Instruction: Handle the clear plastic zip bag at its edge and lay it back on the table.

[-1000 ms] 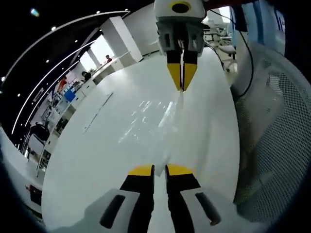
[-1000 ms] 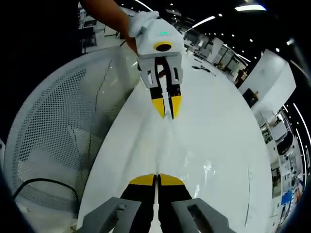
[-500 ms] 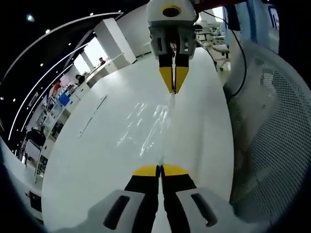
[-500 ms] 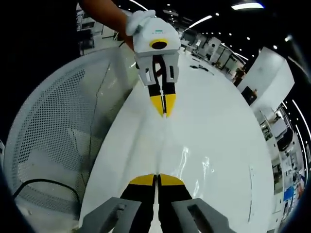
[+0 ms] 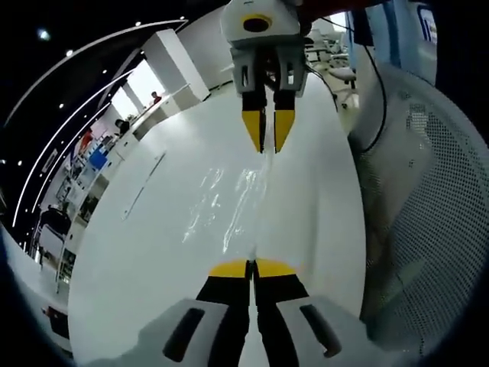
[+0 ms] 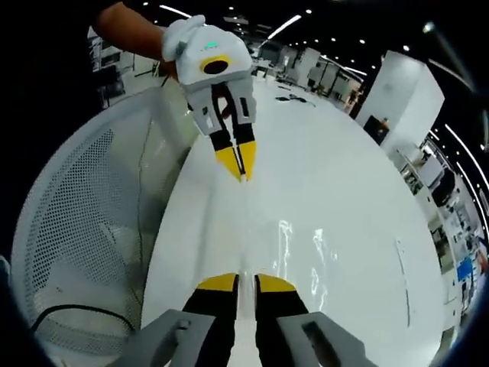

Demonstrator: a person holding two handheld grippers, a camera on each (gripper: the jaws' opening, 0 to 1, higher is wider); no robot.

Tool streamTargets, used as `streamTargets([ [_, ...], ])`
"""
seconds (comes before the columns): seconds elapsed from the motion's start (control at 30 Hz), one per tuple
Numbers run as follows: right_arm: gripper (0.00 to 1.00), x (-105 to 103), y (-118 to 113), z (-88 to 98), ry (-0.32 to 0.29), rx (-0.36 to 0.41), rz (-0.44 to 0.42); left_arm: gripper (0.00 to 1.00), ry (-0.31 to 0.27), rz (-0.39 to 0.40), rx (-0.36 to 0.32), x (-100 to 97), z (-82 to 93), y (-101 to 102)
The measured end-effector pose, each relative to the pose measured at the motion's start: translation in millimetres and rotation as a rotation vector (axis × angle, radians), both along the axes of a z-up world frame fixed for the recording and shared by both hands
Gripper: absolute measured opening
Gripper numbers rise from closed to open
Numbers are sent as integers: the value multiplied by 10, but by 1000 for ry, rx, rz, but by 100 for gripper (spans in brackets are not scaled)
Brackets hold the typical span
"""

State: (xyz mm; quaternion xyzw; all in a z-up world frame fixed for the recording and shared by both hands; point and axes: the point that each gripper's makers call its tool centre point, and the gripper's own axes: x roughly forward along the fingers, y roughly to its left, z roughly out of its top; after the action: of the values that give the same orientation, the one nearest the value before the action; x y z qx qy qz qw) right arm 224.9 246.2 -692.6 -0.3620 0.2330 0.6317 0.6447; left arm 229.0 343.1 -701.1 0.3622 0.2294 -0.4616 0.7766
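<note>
The clear plastic zip bag (image 5: pixel 229 202) lies over the white table (image 5: pixel 137 252), showing mostly as glints. Its near edge runs in a line between the two grippers. At the bottom of the left gripper view, my left gripper (image 5: pixel 251 267) has its yellow tips pressed together on that edge. The right gripper (image 5: pixel 266 131) faces it from the top with a small gap between its tips. In the right gripper view the bag (image 6: pixel 299 248) glints on the table. My right gripper (image 6: pixel 246 281) stands open around the edge, and the left gripper (image 6: pixel 238 162) is shut opposite.
A white mesh chair back (image 5: pixel 416 199) stands beside the table edge, with a black cable (image 5: pixel 386 92) hanging over it; it is also in the right gripper view (image 6: pixel 84 229). A thin dark line (image 5: pixel 147 180) lies on the table. A gloved hand (image 6: pixel 179 34) holds the left gripper.
My right gripper's jaws have parted and let go of the bag's edge. The left gripper stays shut on it. Both views have shifted a little.
</note>
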Motion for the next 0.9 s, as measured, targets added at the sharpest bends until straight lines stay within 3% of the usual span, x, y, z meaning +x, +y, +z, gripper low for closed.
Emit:
streamTargets([
  [0.43, 19, -36, 197, 20, 28, 30, -22, 0, 6, -14, 5, -5, 31, -49],
  [0.9, 19, -84, 510, 4, 44, 72, -10, 0, 13, -23, 15, -24, 31, -63],
])
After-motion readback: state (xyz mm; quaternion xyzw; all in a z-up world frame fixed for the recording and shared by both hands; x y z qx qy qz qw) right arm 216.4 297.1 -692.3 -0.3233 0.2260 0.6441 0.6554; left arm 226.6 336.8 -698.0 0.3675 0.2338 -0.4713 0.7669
